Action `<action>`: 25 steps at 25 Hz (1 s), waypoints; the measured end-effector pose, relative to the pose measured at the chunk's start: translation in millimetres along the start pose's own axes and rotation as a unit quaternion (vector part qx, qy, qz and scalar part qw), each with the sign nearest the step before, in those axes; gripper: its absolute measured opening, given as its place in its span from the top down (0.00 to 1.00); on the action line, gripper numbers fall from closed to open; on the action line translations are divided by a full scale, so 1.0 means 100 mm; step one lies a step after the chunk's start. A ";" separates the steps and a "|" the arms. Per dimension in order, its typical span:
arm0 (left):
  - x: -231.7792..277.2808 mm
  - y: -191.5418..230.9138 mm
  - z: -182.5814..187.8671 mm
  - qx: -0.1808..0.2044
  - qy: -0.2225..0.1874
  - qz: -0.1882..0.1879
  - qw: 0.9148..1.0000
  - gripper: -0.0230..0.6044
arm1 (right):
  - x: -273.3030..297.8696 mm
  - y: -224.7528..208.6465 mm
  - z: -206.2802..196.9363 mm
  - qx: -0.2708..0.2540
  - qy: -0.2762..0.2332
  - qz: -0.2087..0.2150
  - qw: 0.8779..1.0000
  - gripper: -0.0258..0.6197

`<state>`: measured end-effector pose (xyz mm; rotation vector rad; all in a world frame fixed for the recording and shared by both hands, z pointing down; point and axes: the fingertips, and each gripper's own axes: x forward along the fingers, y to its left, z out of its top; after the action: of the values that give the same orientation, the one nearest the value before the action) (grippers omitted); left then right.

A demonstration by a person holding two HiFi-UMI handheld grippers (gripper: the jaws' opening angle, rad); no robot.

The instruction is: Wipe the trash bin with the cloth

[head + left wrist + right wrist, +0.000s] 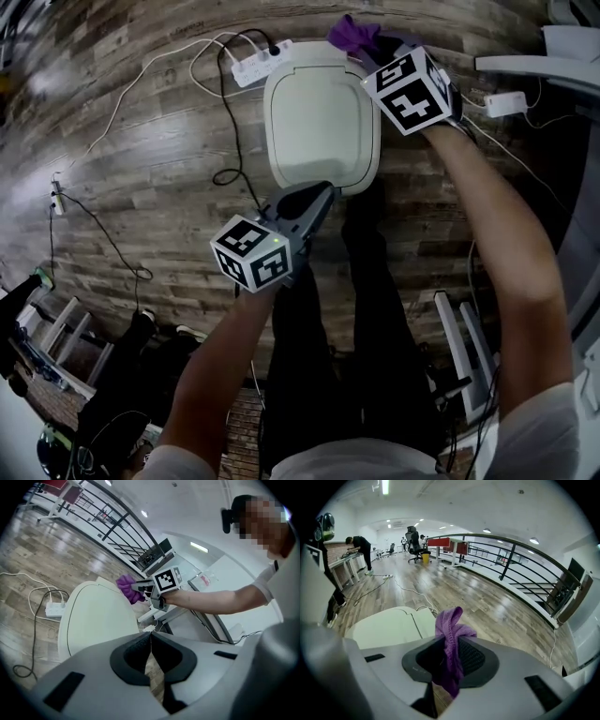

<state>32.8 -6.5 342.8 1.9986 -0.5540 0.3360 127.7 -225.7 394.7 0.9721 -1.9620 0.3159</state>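
A pale green-white trash bin (321, 120) with a closed lid stands on the wooden floor; it also shows as the bin lid (96, 616) and the bin top (389, 626). My right gripper (375, 49) is shut on a purple cloth (352, 34), held at the bin's far right corner; the cloth (451, 644) hangs between its jaws, and the cloth (129, 588) shows from the other side. My left gripper (314, 199) hovers at the bin's near edge, jaws shut with nothing in them.
A white power strip (259, 64) with white and black cables lies on the floor left of the bin. A white adapter (506, 101) and desk legs are at the right. The person's legs (309, 328) stand just behind the bin. A railing (511, 550) runs beyond.
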 end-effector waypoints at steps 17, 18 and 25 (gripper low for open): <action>0.10 -0.01 -0.09 0.007 0.019 -0.004 1.000 0.96 | -0.25 0.35 -0.63 -0.003 0.032 0.034 0.999 0.82; 0.10 -0.02 -0.10 0.008 0.020 -0.005 1.000 0.96 | -0.27 0.36 -0.66 -0.002 0.033 0.034 0.999 0.82; 0.08 -0.08 -0.19 0.012 0.031 -0.009 0.999 0.96 | -0.41 0.53 -0.88 0.011 0.044 0.036 0.998 0.82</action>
<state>43.6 11.5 349.7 2.0082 -0.4940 0.3938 154.2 -121.0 419.2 0.8872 -1.9204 0.4151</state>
